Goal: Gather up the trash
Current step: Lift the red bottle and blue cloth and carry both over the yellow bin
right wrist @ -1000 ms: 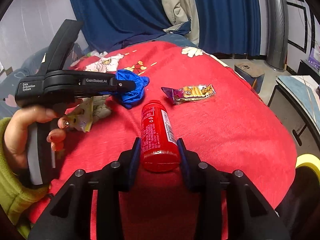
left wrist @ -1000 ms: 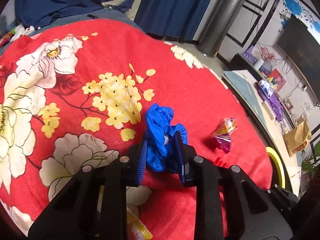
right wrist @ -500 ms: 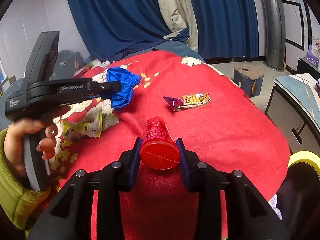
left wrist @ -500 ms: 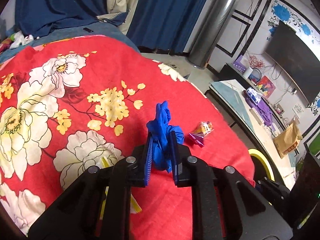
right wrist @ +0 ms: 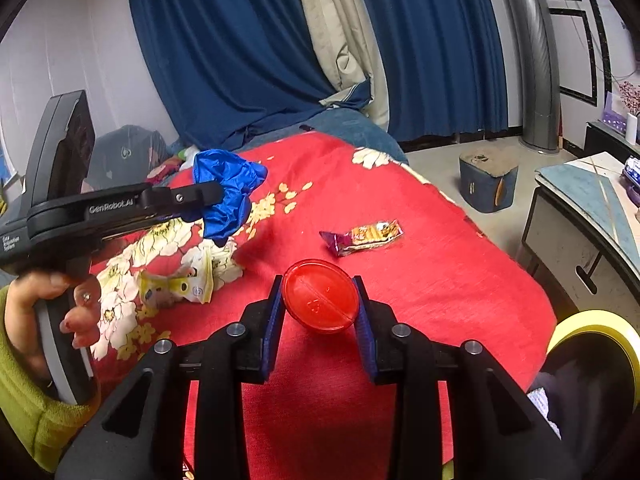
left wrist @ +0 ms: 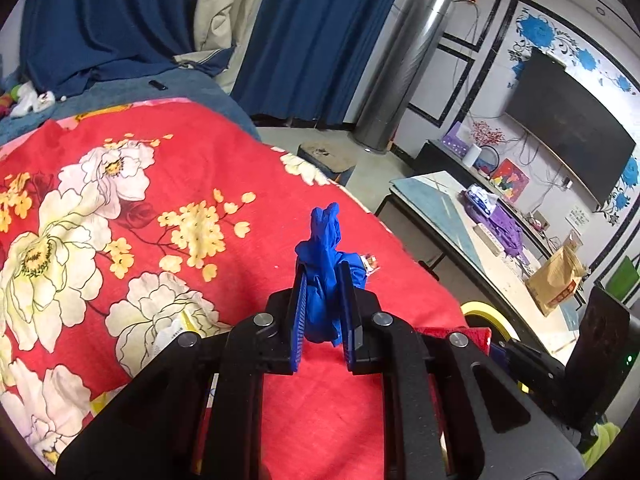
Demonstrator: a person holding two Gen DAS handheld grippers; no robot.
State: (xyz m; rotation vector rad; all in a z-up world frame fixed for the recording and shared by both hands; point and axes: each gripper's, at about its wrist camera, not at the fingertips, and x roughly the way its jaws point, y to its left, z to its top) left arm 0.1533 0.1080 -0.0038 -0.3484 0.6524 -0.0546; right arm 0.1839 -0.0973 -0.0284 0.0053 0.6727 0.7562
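Right wrist view: a red floral bedspread (right wrist: 420,280) carries a purple snack wrapper (right wrist: 362,237) and a crumpled yellow-white wrapper (right wrist: 180,286). Above it, the left gripper (left wrist: 323,312) pinches a scrunched blue glove (left wrist: 324,264) nearly closed, while the right gripper (right wrist: 320,322) clamps a red bottle (right wrist: 320,295) end-on.

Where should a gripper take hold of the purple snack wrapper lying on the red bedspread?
Probably across the narrow middle of the purple snack wrapper, coming from above. It lies flat and long on the red bedspread, apart from the other litter, so the fingers should straddle its short width, not its twisted end.
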